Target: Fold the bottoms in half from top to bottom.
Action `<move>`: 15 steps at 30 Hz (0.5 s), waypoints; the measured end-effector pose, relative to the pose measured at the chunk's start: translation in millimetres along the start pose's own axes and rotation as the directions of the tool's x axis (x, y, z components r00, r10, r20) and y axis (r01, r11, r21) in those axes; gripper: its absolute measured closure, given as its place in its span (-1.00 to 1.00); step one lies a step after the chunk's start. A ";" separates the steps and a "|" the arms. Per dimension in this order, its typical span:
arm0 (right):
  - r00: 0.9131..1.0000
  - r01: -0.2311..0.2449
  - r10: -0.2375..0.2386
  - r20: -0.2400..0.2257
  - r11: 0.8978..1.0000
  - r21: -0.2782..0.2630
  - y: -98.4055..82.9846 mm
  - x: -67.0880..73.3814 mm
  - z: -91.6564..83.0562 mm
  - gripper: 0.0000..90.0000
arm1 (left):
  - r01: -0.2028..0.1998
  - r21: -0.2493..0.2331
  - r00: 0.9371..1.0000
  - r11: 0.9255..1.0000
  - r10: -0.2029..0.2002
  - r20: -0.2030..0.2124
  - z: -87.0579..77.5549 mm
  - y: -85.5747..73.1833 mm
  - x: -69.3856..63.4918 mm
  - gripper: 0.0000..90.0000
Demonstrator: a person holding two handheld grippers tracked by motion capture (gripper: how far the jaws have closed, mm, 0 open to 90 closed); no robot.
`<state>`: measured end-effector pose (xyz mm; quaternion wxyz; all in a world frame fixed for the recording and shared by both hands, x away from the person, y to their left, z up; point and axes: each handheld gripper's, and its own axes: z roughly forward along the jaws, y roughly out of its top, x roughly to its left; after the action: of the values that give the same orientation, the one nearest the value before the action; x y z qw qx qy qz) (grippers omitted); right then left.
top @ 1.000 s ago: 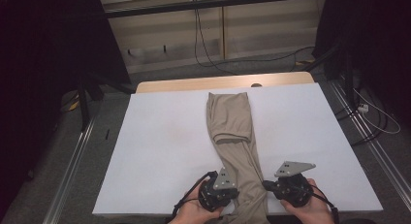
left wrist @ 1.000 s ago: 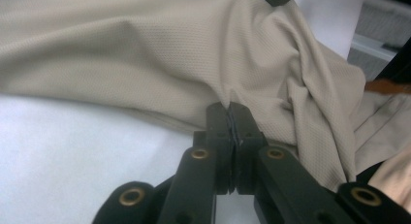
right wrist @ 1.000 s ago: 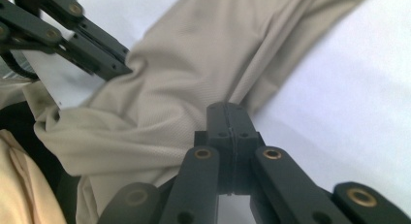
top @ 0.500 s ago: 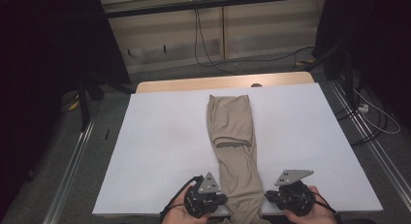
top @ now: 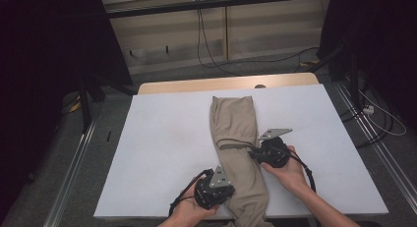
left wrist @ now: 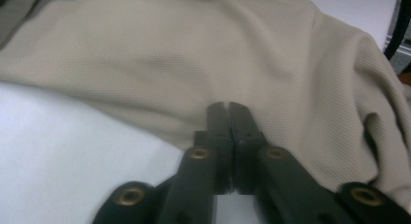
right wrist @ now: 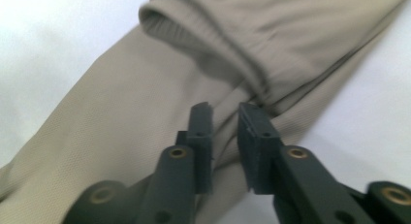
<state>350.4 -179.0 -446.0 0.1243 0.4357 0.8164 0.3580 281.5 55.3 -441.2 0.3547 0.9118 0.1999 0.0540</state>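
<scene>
A beige garment (top: 236, 133), folded into a long narrow strip, lies lengthwise down the middle of the white table cover (top: 162, 138). My left gripper (top: 231, 187) rests at the strip's left edge near the table's front. In the left gripper view the gripper (left wrist: 229, 107) is shut, its tips against the cloth (left wrist: 194, 54), with no fabric visible between them. My right gripper (top: 252, 153) sits at the strip's right edge, halfway up. Its jaws have just been opening; in the right gripper view the gripper (right wrist: 225, 110) stands slightly apart over the fabric (right wrist: 121, 112), below a ribbed cuff (right wrist: 203, 35), not pinching it.
A strip of wooden tabletop (top: 196, 84) shows beyond the white cover. Black cables (top: 216, 55) lie on the floor behind the table. Metal rails (top: 74, 158) run along the left side, and cables (top: 378, 114) lie on the right.
The right hand has moved away from the front edge, up along the garment's right side to its middle, and its jaws have parted. The left hand has stayed near the front.
</scene>
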 end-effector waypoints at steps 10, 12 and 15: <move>0.996 0.036 -0.037 0.079 0.999 0.018 -5.1 7.0 -3.6 1.00 | 0.060 -0.008 0.998 0.998 -0.060 0.017 -11.9 -9.5 7.4 1.00; 0.995 0.018 -0.019 0.097 1.000 0.011 -5.0 2.7 -9.4 1.00 | 0.061 -0.005 0.998 0.998 -0.060 0.021 -9.1 -9.7 7.6 1.00; 0.993 0.024 -0.025 0.119 1.000 0.014 -7.0 -3.2 -16.5 1.00 | 0.064 0.001 0.998 0.998 -0.064 0.028 -5.9 -7.6 6.9 1.00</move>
<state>339.4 -192.0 -439.5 0.1746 0.4472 0.8149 0.3248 283.9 66.8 -442.2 0.3592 0.9055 0.2239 0.0297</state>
